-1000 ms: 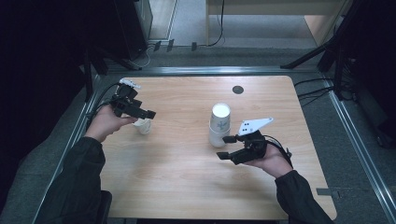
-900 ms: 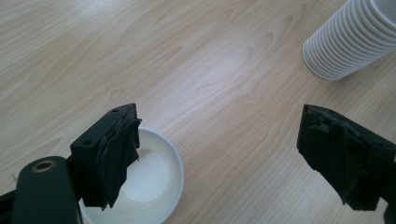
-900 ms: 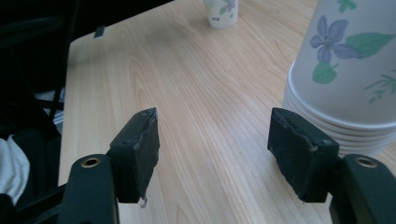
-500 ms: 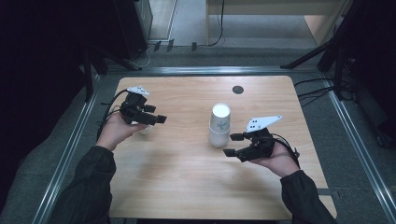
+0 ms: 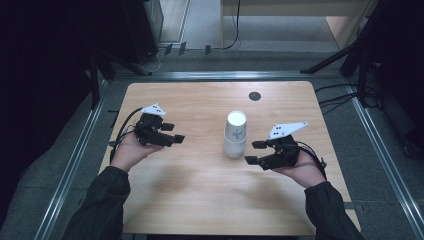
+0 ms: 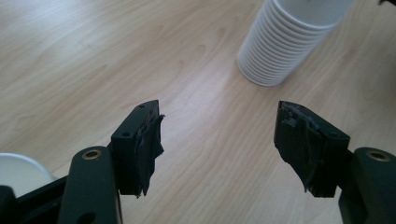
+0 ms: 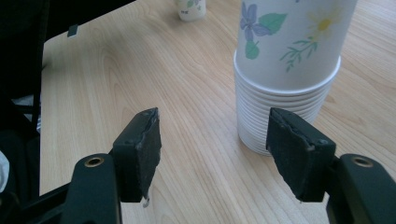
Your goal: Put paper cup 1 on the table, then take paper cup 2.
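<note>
At the left, the left claw (image 5: 172, 139) hovers over the tabletop (image 5: 200, 200) with its jaws apart and nothing between them. A single paper cup (image 7: 192, 9) stands on its own at that side; in the left gripper view its white rim (image 6: 18, 172) peeks in at the bottom corner, just beside the claw. So one cup seems already taken off and set down. At the middle, the stack of flower-printed cups (image 5: 235, 134) stands upright, upside down, with many left to separate. Right of it, the right claw (image 5: 256, 152) is near the stack's base, jaws apart and empty, likely lining up for the next cup. The tabletop is pale wood with a small dark round cap (image 5: 255, 96) near the far edge; around it lie metal rails, grey floor and dark surroundings.
</note>
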